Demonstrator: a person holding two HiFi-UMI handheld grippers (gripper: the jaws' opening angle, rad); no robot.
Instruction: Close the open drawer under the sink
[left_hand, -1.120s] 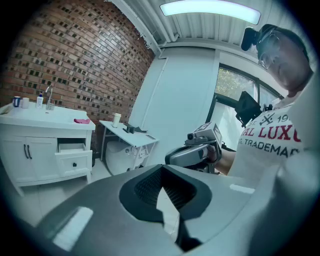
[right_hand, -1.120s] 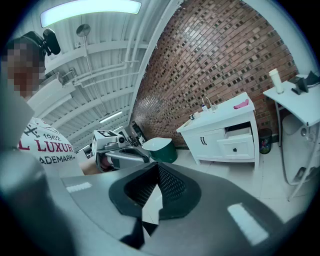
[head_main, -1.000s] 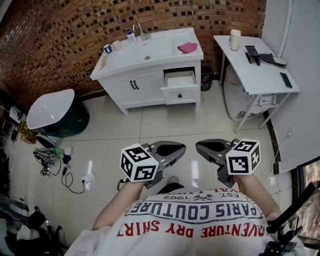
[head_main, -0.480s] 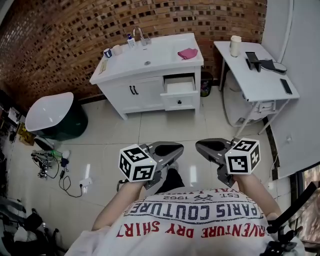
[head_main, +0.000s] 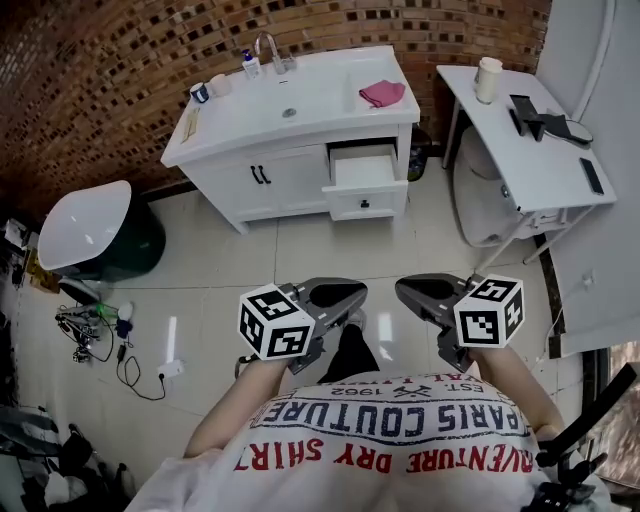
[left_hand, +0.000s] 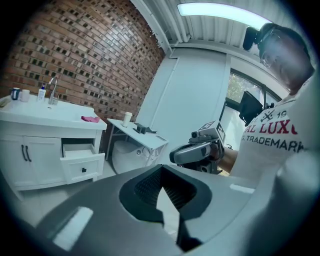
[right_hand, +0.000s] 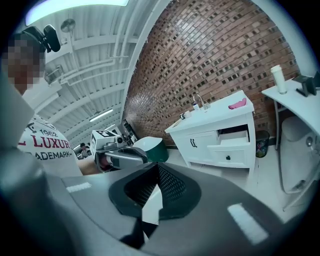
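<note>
A white sink cabinet (head_main: 230, 125) stands against the brick wall. Its upper right drawer (head_main: 364, 170) is pulled out, with a small dark knob on the front; it also shows in the left gripper view as the open drawer (left_hand: 82, 162) and in the right gripper view as the open drawer (right_hand: 231, 150). My left gripper (head_main: 338, 296) and right gripper (head_main: 422, 292) hover side by side over the tiled floor, well short of the cabinet. Both are shut and hold nothing, as the left gripper (left_hand: 161, 172) and the right gripper (right_hand: 157, 167) show in their own views.
A pink cloth (head_main: 380, 93), a faucet and small bottles sit on the countertop. A white side table (head_main: 535, 150) with a cup (head_main: 488, 78) stands at the right, a white round tub beneath it. A green-and-white tub (head_main: 95, 230) and floor cables (head_main: 100, 325) lie left.
The cabinet looks slightly larger and nearer in the head view, and a foot has come forward. Both grippers stay shut at the same spot in front of the body.
</note>
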